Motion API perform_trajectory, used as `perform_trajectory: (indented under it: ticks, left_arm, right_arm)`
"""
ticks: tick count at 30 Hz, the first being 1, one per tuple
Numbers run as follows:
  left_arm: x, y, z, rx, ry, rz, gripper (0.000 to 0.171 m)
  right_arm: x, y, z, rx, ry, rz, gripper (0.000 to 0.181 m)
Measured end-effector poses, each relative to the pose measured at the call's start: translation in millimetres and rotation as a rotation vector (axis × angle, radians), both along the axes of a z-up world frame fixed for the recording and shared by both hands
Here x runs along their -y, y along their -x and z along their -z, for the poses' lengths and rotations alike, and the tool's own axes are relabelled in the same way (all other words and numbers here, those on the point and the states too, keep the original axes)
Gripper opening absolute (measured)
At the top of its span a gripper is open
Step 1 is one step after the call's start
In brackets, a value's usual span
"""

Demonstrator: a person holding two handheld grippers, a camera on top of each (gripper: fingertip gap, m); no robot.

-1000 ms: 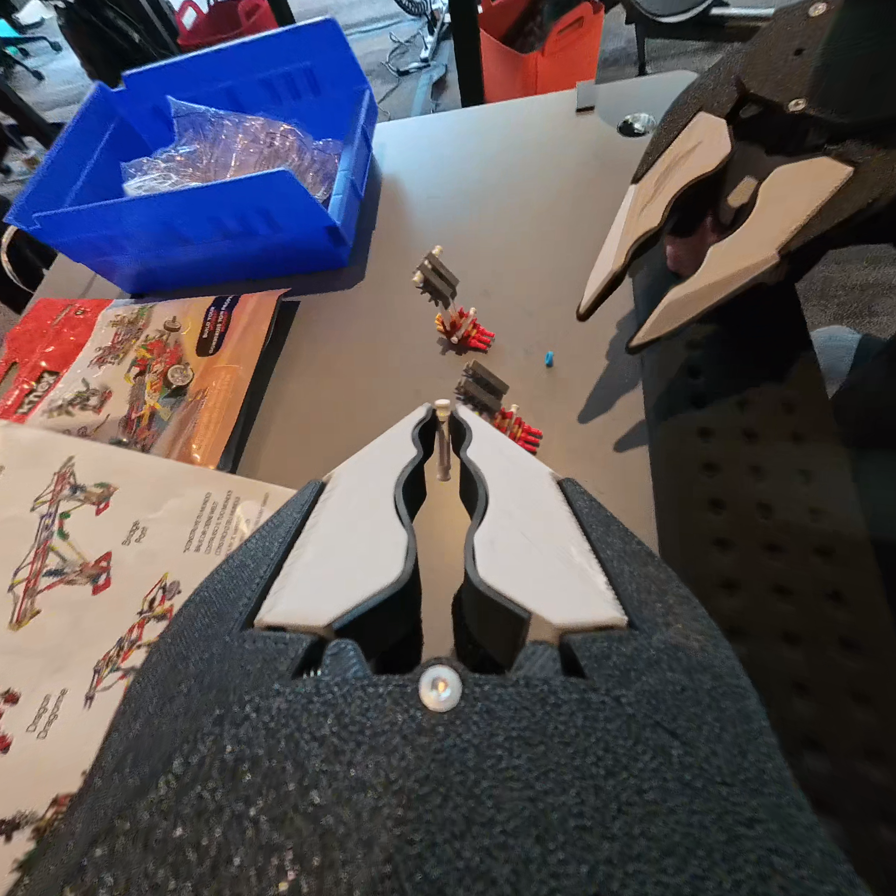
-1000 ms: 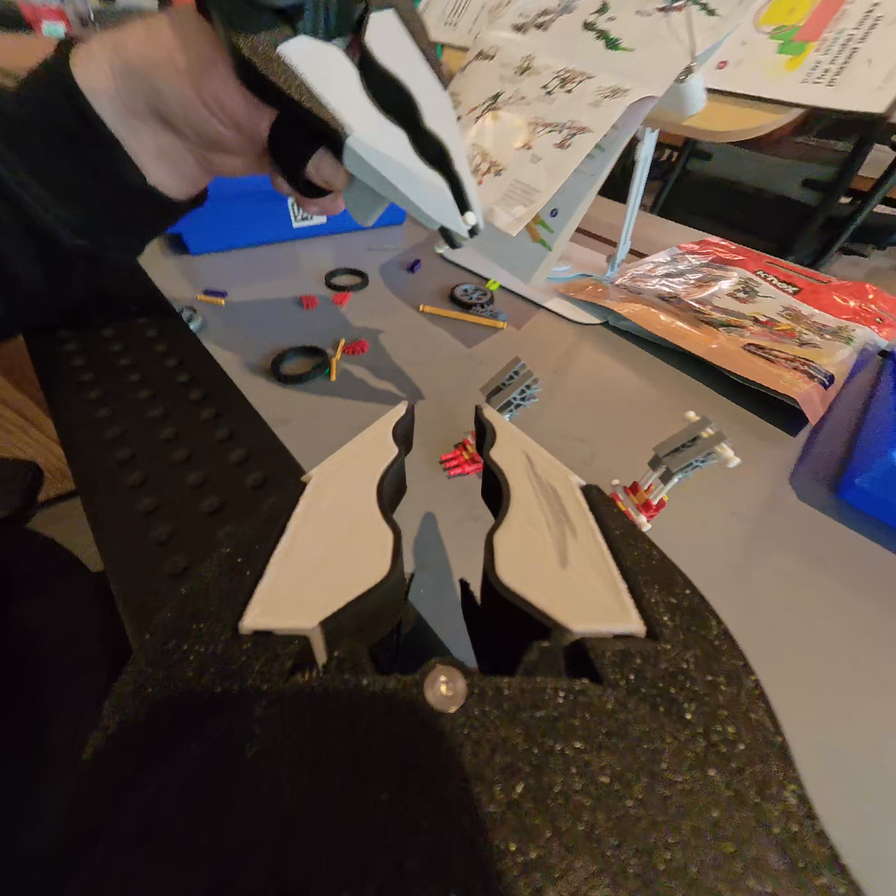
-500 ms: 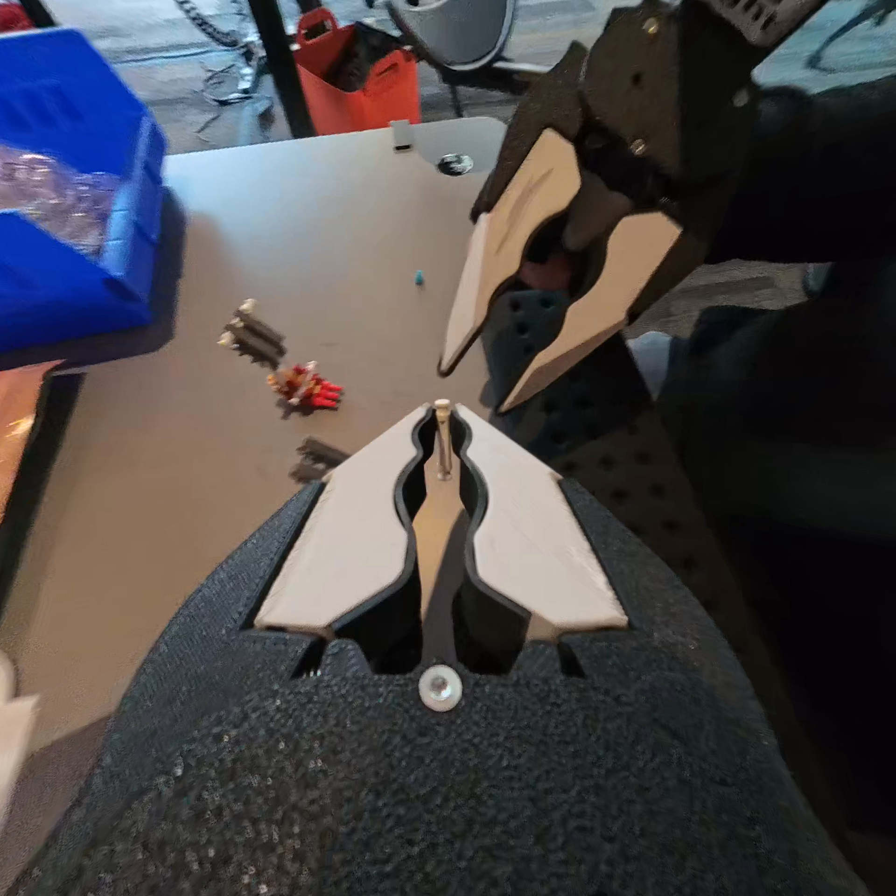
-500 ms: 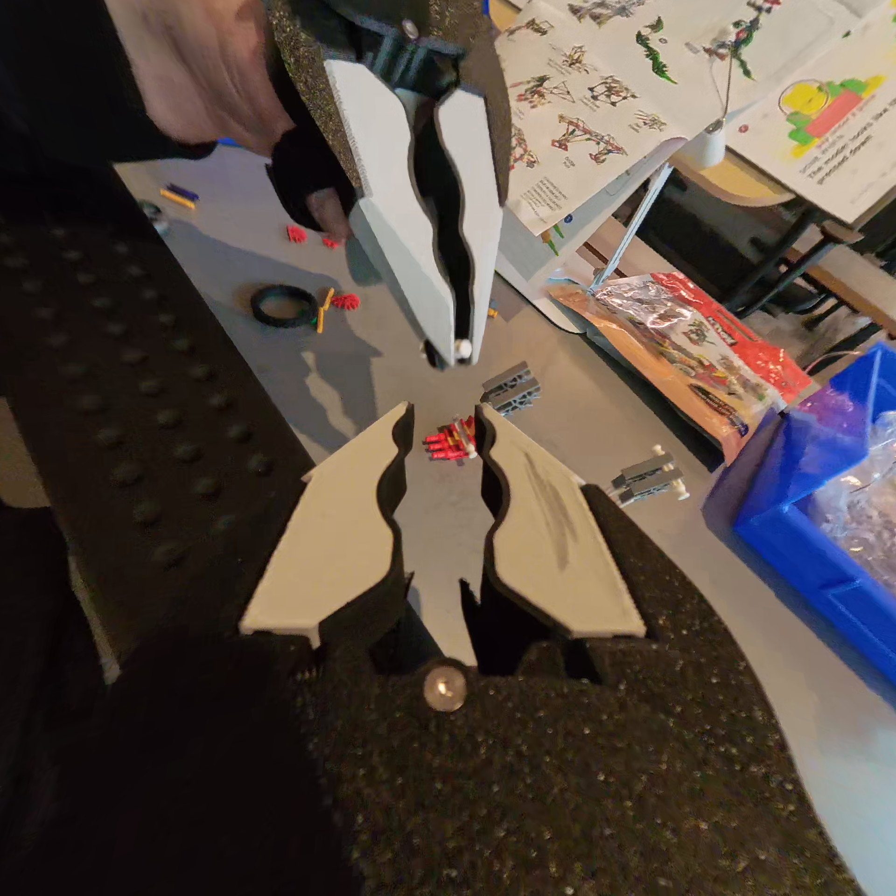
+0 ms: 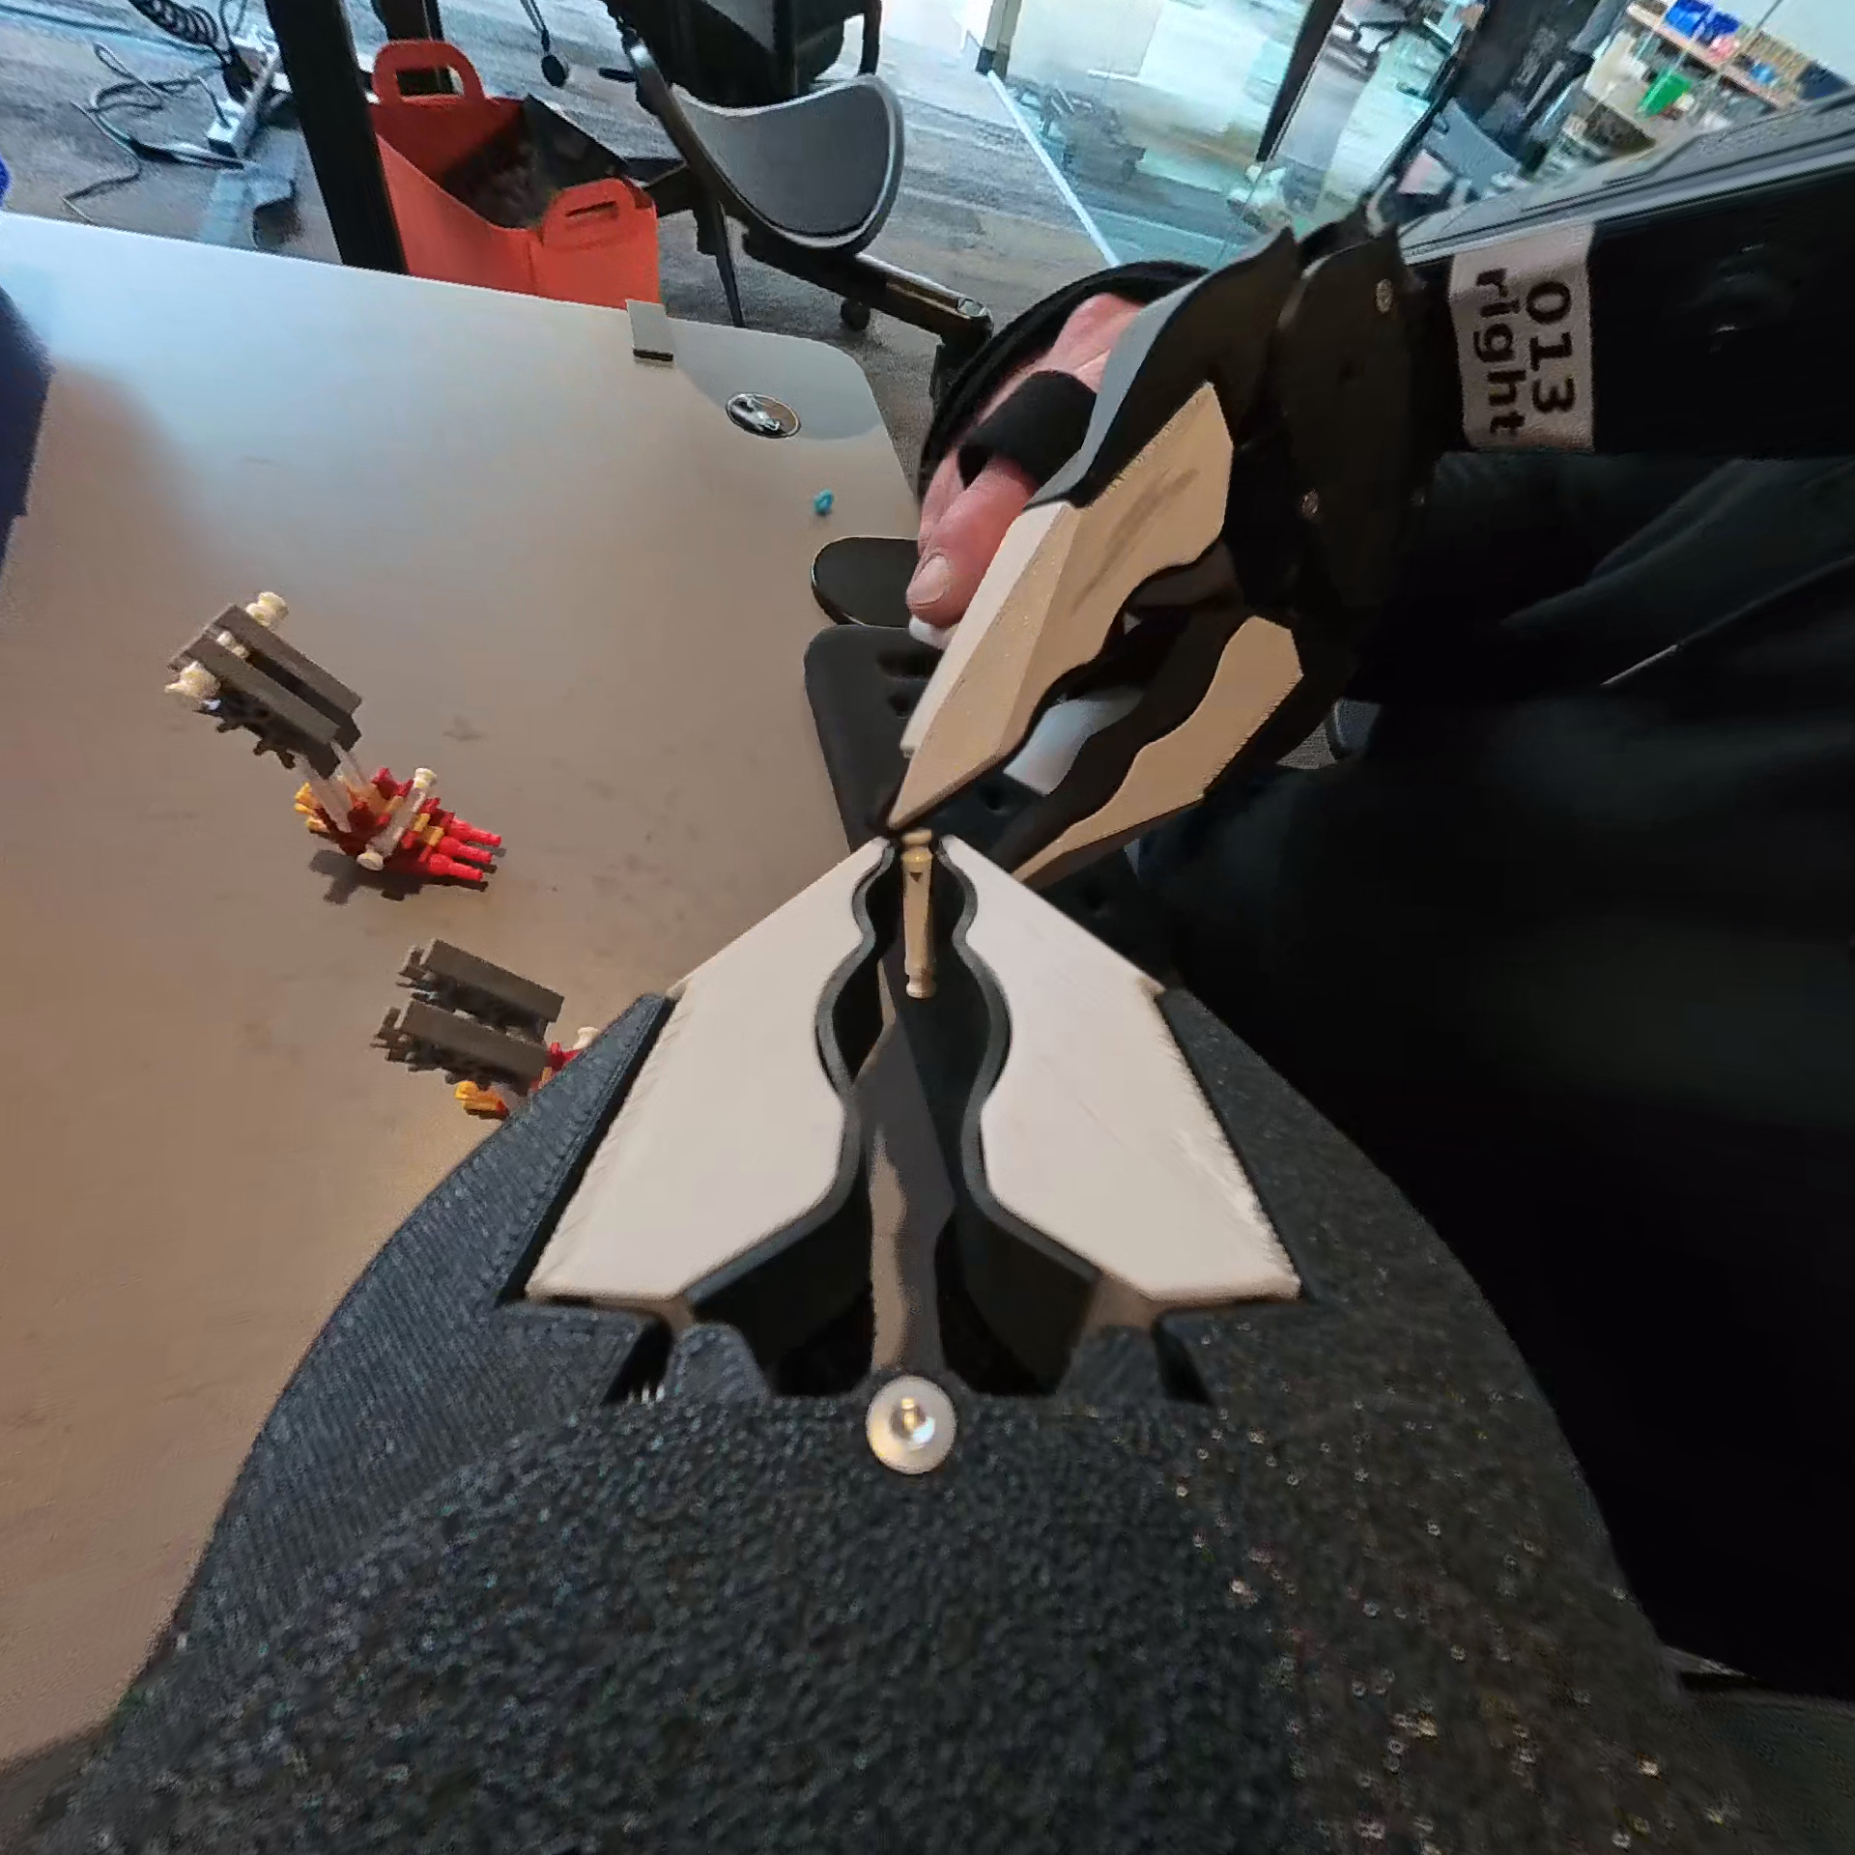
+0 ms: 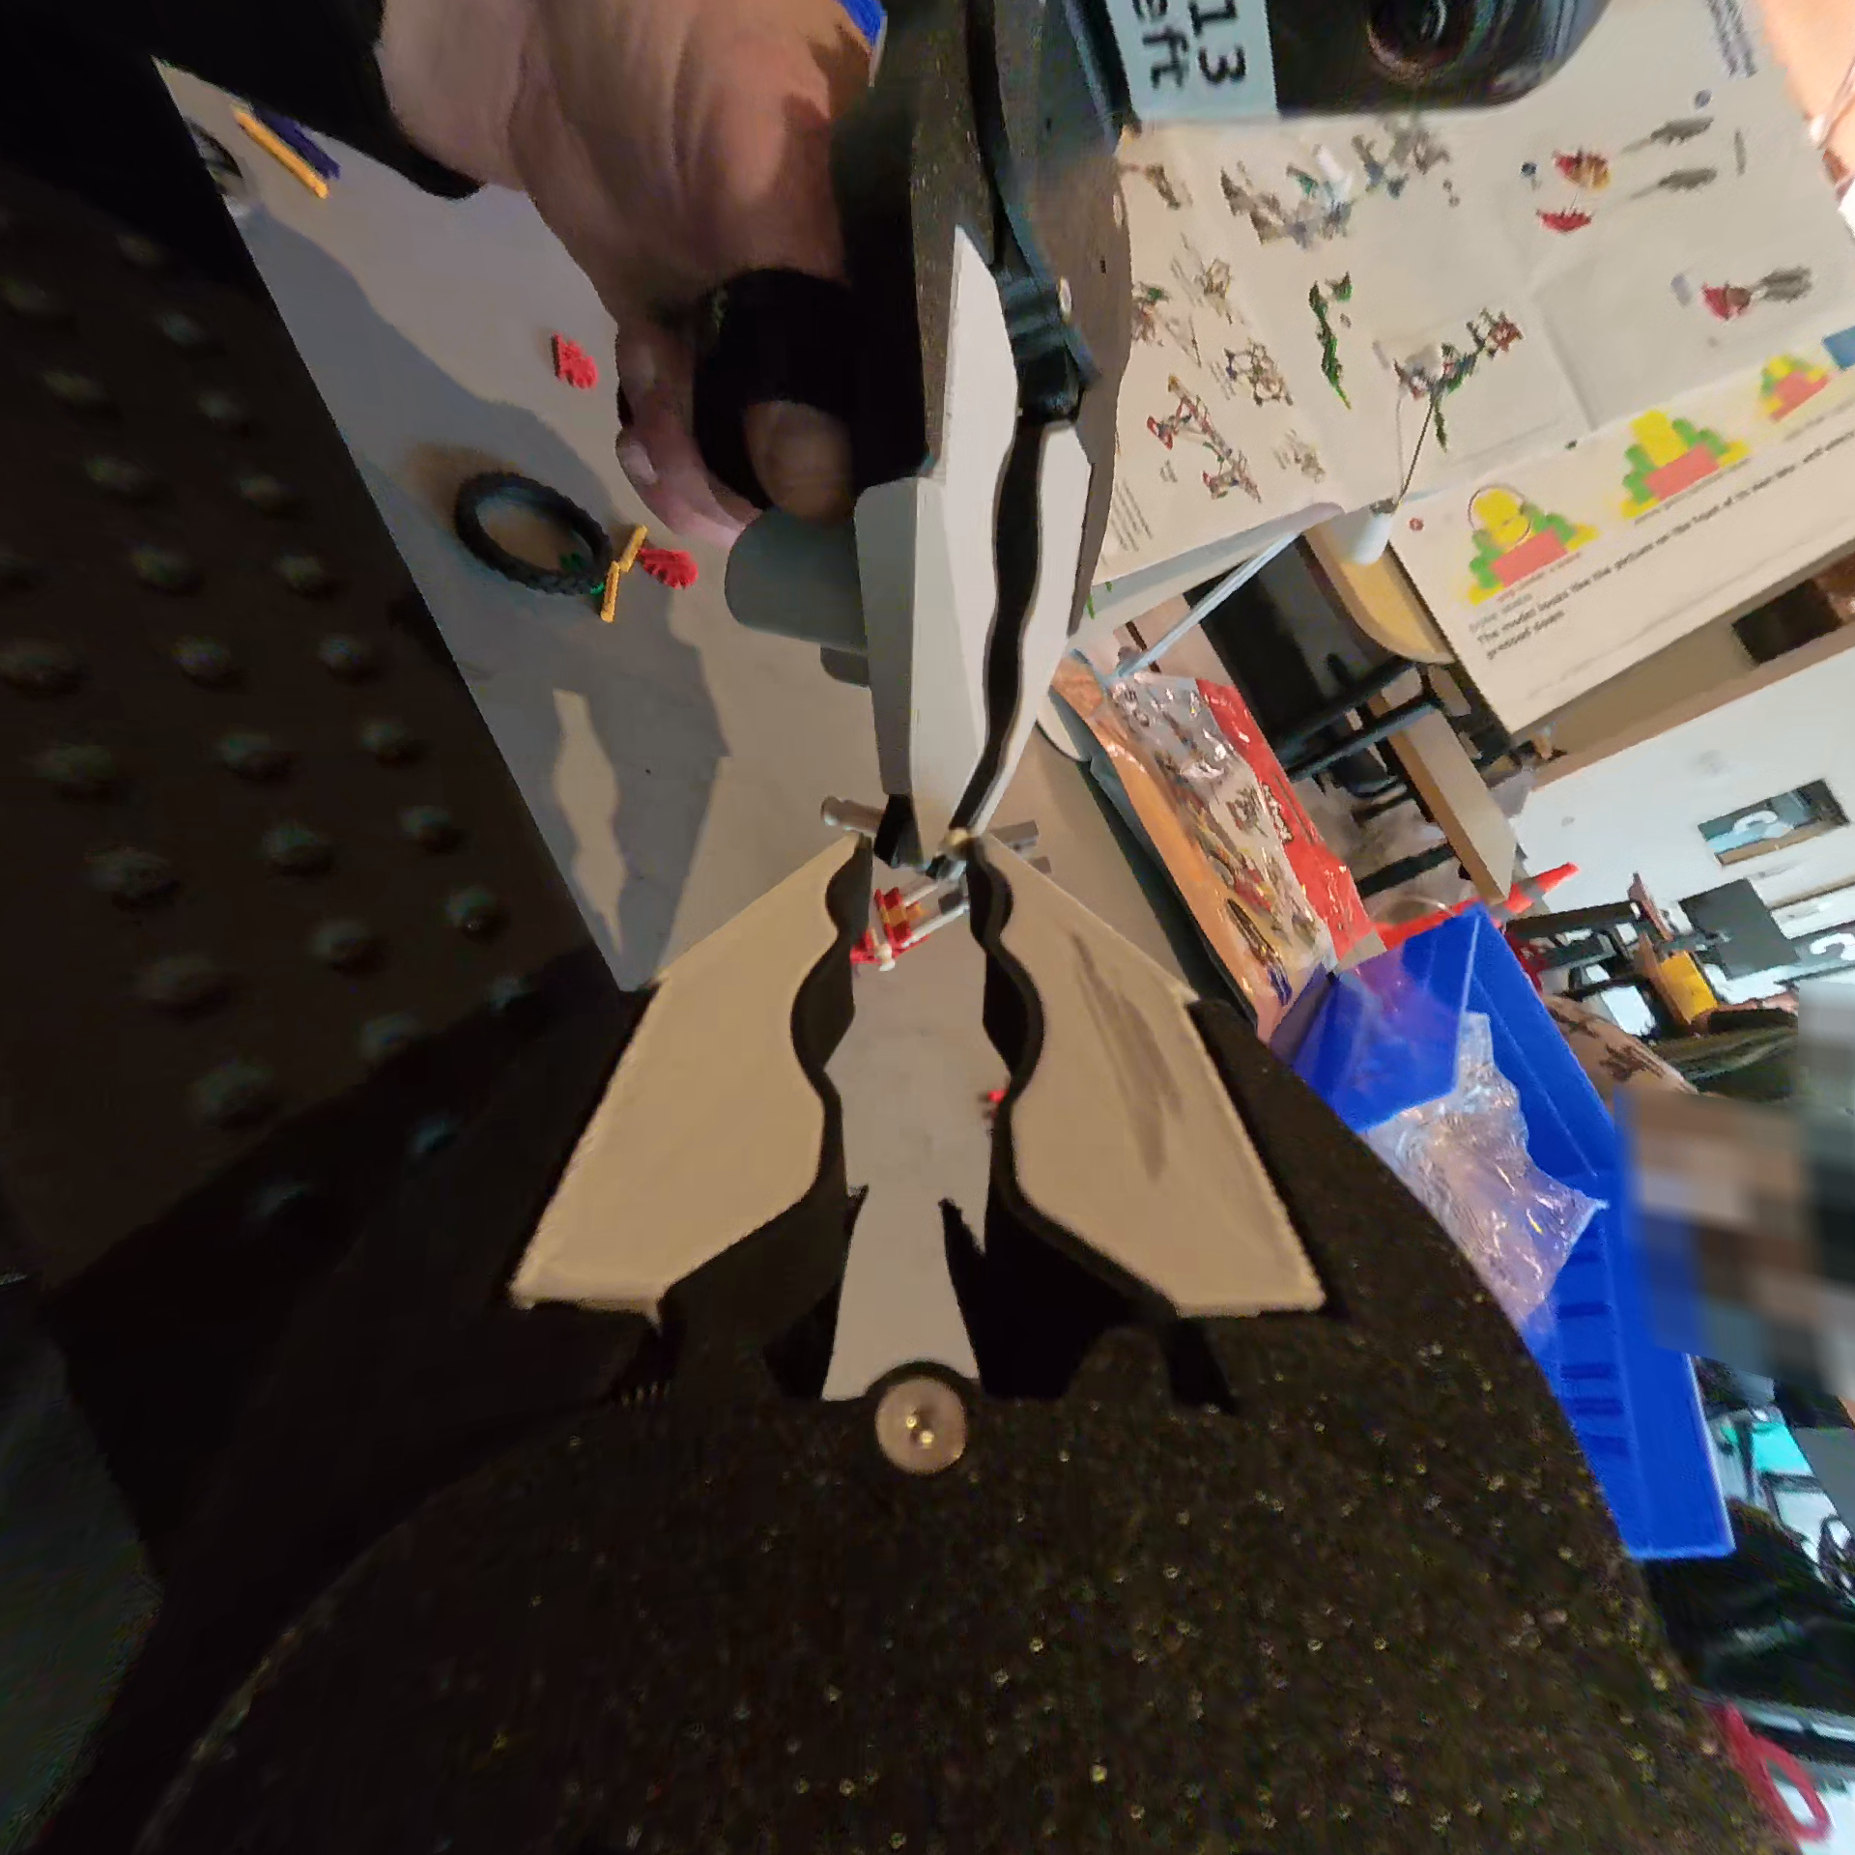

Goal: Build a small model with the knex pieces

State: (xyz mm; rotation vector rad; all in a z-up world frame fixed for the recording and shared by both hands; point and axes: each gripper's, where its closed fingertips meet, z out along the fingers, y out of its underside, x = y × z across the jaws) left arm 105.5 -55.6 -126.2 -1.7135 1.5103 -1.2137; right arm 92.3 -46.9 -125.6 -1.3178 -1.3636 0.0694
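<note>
Left wrist view: left gripper (image 5: pixel 911 853) clenched on one thin white rod (image 5: pixel 915 929), pinched at the fingertips, shaft running back between the fingers. At 1 o'clock, right gripper (image 5: pixel 939 838) with jaws parted, upper fingertip just at the rod's head, lower fingertip beside it; touching or not, cannot tell. One hand (image 5: pixel 989 482) behind it. On the table (image 5: pixel 502 482), two grey-and-red builds: one (image 5: pixel 331 748) at 10 o'clock, one (image 5: pixel 482 1034) at 9 o'clock, partly hidden by the gripper body. One small blue piece (image 5: pixel 825 501) at 12 o'clock near the table edge. One red bag (image 5: pixel 512 216) and one chair (image 5: pixel 803 181) on the floor beyond. Right wrist view: right gripper (image 6: pixel 913 858) released, nothing between the fingers; left gripper (image 6: pixel 949 828) pointing down at 12 o'clock, tips meeting the right one's. One black ring (image 6: pixel 532 532) at 10 o'clock, two red gears (image 6: pixel 668 565) (image 6: pixel 574 361) near it, one blue bin (image 6: pixel 1566 1205) with clear plastic at 3 o'clock, one printed packet (image 6: pixel 1225 793) at 2 o'clock.
</note>
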Motion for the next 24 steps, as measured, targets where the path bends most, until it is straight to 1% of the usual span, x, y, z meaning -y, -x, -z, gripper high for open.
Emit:
perform_trajectory:
  ticks: [3,4,7,11,13,15,17,19,24]
  left_arm:
    - [-3.1,2.7,7.7,-0.04,-0.041,-0.017,0.005]
    - [-3.0,2.9,9.1,-0.048,-0.051,-0.019,0.005]
    - [-1.0,3.5,13.4,-0.068,-0.068,-0.015,0.005]
    - [6.1,-2.2,18.5,-0.083,-0.094,0.013,0.005]
    - [14.0,-10.7,21.7,-0.089,-0.096,0.04,0.005]
    - [18.2,-19.1,30.6,-0.123,-0.136,0.055,0.005]
    - [22.5,-28.9,38.4,-0.148,-0.167,0.061,0.005]
    - [25.8,-41.5,40.2,-0.142,-0.199,0.058,0.005]
    - [32.3,-72.6,45.0,-0.142,-0.258,0.05,0.005]
  right_arm:
    - [3.5,-5.9,1.8,0.005,-0.019,0.036,0.019]
    - [4.4,-12.8,1.0,-0.005,-0.03,0.073,0.02]
    - [11.9,-56.2,6.6,-0.048,-0.021,0.218,0.021]
    - [49.0,-122.5,27.0,-0.124,0.082,0.322,0.02]
    - [75.7,-139.8,36.6,-0.139,0.12,0.326,0.02]
    - [101.4,-152.5,47.5,-0.134,0.154,0.315,0.02]
    - [118.0,-176.0,53.2,-0.158,0.184,0.35,0.02]
    - [128.7,-213.4,47.5,-0.233,0.195,0.423,0.021]
    - [155.7,-333.8,21.7,-0.453,0.151,0.662,0.02]
